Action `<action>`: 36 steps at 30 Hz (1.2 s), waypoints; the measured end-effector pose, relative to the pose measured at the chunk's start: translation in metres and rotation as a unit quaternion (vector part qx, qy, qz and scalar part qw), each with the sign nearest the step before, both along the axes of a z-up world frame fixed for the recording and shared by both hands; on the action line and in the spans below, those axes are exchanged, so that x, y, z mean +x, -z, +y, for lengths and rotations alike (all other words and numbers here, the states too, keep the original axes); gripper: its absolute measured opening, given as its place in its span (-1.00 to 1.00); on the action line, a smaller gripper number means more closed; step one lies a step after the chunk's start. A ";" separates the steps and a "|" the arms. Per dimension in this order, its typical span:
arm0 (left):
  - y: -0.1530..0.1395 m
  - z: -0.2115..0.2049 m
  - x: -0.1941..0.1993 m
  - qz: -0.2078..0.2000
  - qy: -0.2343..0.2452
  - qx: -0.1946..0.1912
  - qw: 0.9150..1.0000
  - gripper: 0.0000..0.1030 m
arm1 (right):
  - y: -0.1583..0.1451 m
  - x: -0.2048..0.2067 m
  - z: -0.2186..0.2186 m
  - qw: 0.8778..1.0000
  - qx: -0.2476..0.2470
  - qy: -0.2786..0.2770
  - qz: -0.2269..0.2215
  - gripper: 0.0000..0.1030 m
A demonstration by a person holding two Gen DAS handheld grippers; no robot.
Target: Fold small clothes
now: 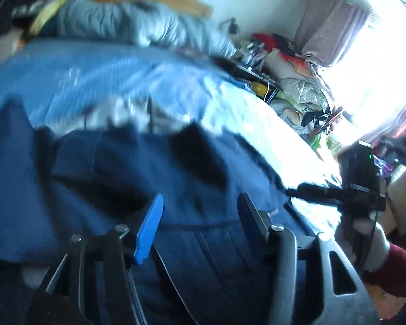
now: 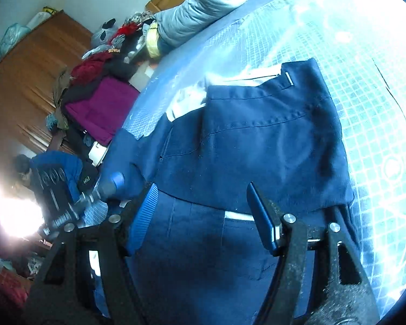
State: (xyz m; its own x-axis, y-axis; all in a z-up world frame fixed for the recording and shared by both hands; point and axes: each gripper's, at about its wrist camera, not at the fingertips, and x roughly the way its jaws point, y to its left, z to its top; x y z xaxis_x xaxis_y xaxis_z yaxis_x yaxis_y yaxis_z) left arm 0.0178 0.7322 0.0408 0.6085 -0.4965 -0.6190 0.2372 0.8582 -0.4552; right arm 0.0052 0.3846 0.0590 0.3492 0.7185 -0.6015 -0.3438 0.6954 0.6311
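On the bed (image 2: 370,113), navy trousers (image 2: 257,140) lie folded over, white lining showing at 11 o'clock. Over them the right gripper (image 2: 203,216) hangs with jaws spread, gripping nothing. At 8 o'clock the left gripper (image 1: 197,216), jaws also apart, hovers above the cloth's near edge. A grey quilt (image 2: 203,2) sits at 12 o'clock.

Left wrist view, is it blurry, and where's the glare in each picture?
Left wrist view: heavily motion-blurred, the navy garment smeared, window glare blown out at upper right. Right wrist view: sharper, stitching on the garment readable, glare at lower left and washing out the blue bedsheet.
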 end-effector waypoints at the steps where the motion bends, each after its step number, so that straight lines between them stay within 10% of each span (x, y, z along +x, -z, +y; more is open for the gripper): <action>1: 0.005 0.007 -0.010 0.005 -0.016 -0.013 1.000 0.15 | -0.002 0.004 0.005 1.000 -0.001 -0.008 -0.003 0.33; 11: 0.015 0.119 -0.099 -0.004 -0.170 -0.045 0.984 0.34 | -0.030 0.009 0.142 0.981 -0.052 -0.158 -0.103 0.34; 15: 0.016 0.147 -0.101 -0.021 -0.200 -0.039 0.979 0.34 | -0.031 -0.012 0.212 0.945 -0.157 -0.218 -0.187 0.34; 19: 0.030 0.167 -0.110 -0.024 -0.232 -0.062 0.970 0.34 | -0.015 -0.029 0.272 0.880 -0.275 -0.268 -0.278 0.31; 23: 0.052 0.189 -0.120 -0.009 -0.255 -0.092 0.962 0.34 | 0.016 -0.014 0.304 0.847 -0.351 -0.281 -0.284 0.20; 26: 0.064 0.196 -0.122 -0.001 -0.263 -0.108 0.959 0.34 | 0.022 0.005 0.303 0.861 -0.353 -0.264 -0.254 -0.49; 28: 0.070 0.198 -0.119 0.004 -0.263 -0.112 0.958 0.34 | 0.012 0.016 0.286 0.893 -0.307 -0.241 -0.226 -1.00; 36: 0.088 0.202 -0.110 0.031 -0.265 -0.120 0.956 0.35 | -0.071 0.008 0.137 0.973 -0.075 -0.069 -0.206 -1.00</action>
State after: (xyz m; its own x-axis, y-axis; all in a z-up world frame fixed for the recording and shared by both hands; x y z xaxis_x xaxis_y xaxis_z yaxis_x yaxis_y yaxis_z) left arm -0.0920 0.9338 -0.0477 0.7799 -0.2614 -0.5687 -0.2356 0.7192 -0.6537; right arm 0.0136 0.5217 0.1301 0.4895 0.6907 -0.5323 -0.6430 0.6982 0.3148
